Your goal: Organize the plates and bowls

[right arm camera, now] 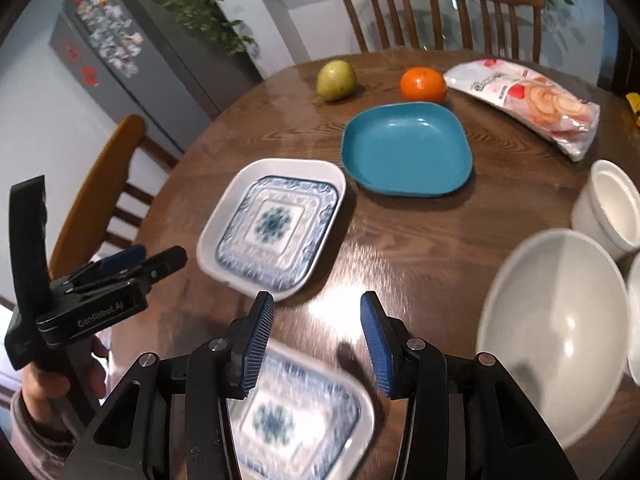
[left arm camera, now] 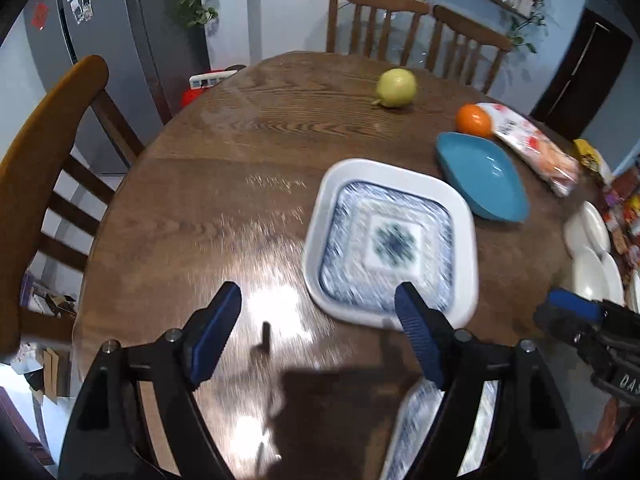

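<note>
1. The left gripper point(left arm camera: 318, 332) hangs over the round wooden counter point(left arm camera: 224, 168) with its jaws spread wide and nothing between them; only bare wood shows in the gap.
2. The right gripper point(right arm camera: 318, 332) is parted about halfway, also empty, its blue fingers point(right arm camera: 256, 344) clear of any dish.
3. A square patterned plate point(right arm camera: 272, 228), white-rimmed with a blue flower in the middle, lies flat on the counter just ahead of both grippers.
4. A second patterned plate point(right arm camera: 296, 420) of the same design lies nearer, directly under the right gripper; it is blurred, and I cannot tell whether anything touches it.
5. A square teal plate point(right arm camera: 406, 150) sits beyond the first patterned plate, close beside it but apart from it.
6. A large white bowl point(right arm camera: 556, 332) stands to the right of the right gripper, with a smaller white bowl point(right arm camera: 608, 204) just behind it and the edge of a third at the frame's right side.
7. At the far side of the counter rest a green pear point(right arm camera: 337, 80), an orange point(right arm camera: 423, 85) just behind the teal plate, and a bag of snacks point(right arm camera: 532, 100).
8. A hand point(right arm camera: 60, 384) at the lower left of the right-wrist view holds the handle of the left gripper.
9. Wooden chairs point(right arm camera: 400, 12) stand round the counter, and a grey fridge point(left arm camera: 104, 32) covered in photos stands behind.
</note>
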Demonstrator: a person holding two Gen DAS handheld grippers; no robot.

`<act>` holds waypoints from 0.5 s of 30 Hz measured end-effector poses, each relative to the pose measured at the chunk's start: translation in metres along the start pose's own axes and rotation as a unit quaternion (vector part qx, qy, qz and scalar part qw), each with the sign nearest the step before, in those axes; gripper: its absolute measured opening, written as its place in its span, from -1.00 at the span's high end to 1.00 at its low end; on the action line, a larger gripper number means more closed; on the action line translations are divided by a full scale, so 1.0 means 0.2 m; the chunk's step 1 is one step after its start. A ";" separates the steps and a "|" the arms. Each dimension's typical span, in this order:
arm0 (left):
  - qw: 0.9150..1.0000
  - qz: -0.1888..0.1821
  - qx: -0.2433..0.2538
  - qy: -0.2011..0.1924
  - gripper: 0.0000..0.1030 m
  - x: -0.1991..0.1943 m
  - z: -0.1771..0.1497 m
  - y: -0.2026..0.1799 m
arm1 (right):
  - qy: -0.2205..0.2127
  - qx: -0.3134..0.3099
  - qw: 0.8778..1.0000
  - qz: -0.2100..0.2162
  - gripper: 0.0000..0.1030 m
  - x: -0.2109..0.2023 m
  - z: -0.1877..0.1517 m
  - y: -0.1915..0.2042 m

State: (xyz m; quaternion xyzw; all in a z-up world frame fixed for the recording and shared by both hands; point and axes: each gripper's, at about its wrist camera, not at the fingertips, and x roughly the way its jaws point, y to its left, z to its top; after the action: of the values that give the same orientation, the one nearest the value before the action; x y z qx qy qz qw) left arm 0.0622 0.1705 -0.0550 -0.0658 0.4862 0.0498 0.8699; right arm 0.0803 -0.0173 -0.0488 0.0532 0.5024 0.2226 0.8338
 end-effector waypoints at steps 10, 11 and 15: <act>0.999 0.004 -0.010 0.041 -0.08 0.26 0.08 0.03 | 0.026 0.014 0.999 -0.024 0.11 0.32 0.10 0.03; 0.999 0.001 -0.011 0.045 0.08 0.27 0.08 0.04 | 0.027 0.015 0.999 -0.024 0.12 0.33 0.10 0.03; 0.999 -0.003 -0.010 0.048 0.47 0.28 0.08 0.05 | 0.029 0.011 0.999 -0.032 0.20 0.39 0.12 0.03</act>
State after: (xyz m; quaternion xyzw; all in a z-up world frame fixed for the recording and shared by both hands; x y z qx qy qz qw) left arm 0.1037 0.1844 -0.0959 -0.0783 0.5271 0.0490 0.8448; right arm 0.1293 0.0251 -0.0990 0.0399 0.5307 0.1916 0.8247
